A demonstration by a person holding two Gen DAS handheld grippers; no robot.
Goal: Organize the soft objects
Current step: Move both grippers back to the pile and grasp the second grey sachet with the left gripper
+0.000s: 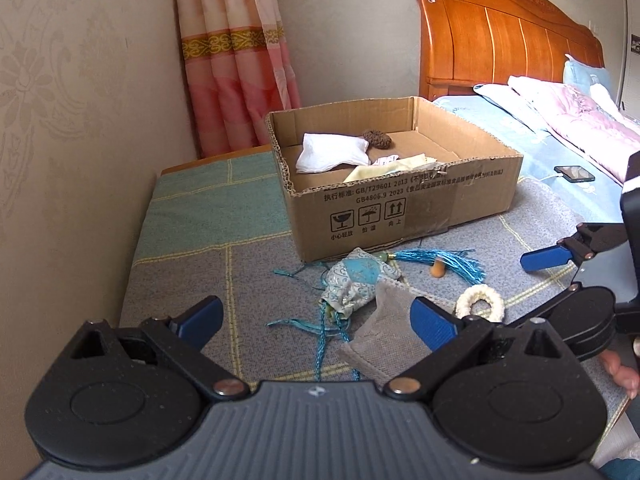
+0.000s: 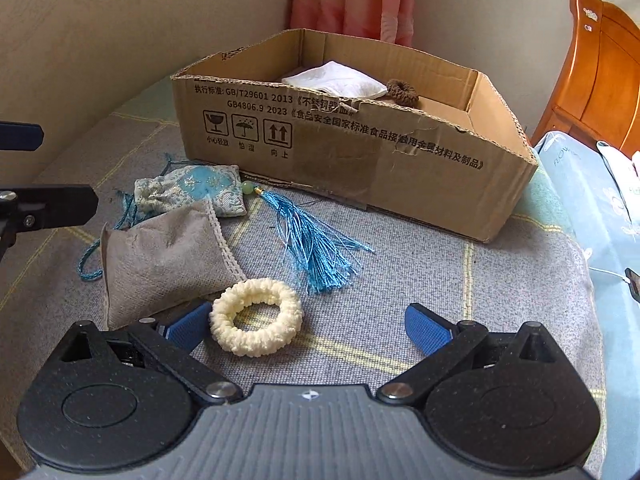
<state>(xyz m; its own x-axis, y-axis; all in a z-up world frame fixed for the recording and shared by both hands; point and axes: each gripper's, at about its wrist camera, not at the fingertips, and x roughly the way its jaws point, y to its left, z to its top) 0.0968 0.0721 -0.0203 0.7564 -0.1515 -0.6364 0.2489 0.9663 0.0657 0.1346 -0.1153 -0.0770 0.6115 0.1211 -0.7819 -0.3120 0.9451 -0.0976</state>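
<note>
An open cardboard box [image 1: 400,204] [image 2: 360,160] sits on a grey and teal checked cover [image 1: 200,240]. Inside it lie a white pouch [image 1: 330,152] [image 2: 336,80] and a brown scrunchie [image 1: 378,138] [image 2: 402,92]. In front of the box lie a blue-and-white drawstring sachet [image 1: 356,280] [image 2: 192,192] with a blue tassel [image 2: 316,248], a grey pouch [image 1: 380,332] [image 2: 160,256] and a cream scrunchie [image 1: 480,302] [image 2: 256,316]. My left gripper [image 1: 318,320] is open above the sachet's cords and the grey pouch. My right gripper [image 2: 308,326] is open, with the cream scrunchie between its fingers, close to the left one.
A wall runs along the left, with a pink curtain [image 1: 236,60] in the corner behind the box. To the right is a bed with a wooden headboard [image 1: 500,36], quilts and a phone [image 1: 574,174]. A small orange piece [image 1: 437,270] lies by the tassel.
</note>
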